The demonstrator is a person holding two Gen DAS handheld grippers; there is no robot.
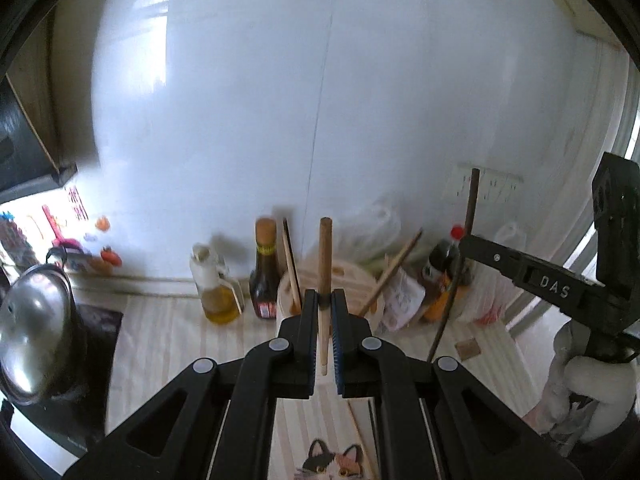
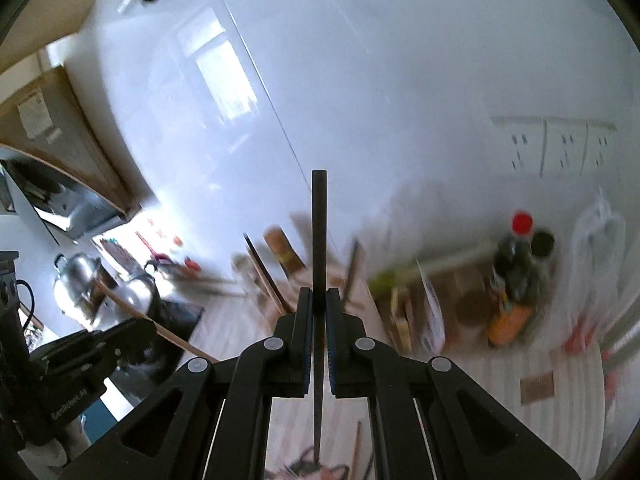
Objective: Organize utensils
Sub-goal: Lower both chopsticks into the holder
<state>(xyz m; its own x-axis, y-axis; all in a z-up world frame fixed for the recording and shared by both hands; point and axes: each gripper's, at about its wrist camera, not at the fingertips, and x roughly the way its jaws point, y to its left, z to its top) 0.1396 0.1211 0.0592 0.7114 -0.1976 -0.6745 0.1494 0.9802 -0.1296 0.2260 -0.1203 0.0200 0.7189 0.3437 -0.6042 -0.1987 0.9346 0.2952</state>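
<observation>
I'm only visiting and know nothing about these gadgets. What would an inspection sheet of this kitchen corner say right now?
Surface: striped pale counter, with a cat-picture mat at the near edge.
Job's things: light wooden chopstick and dark chopstick, both lifted; round holder with more sticks.
Clutter: oil bottle, dark sauce bottle, red-capped bottle, plastic bags, steel pot lid.
Grippers: left gripper shut on the light wooden chopstick; right gripper shut on the dark chopstick.
Cables: black cable beside the left gripper.
Surroundings: white wall, wall sockets.
</observation>
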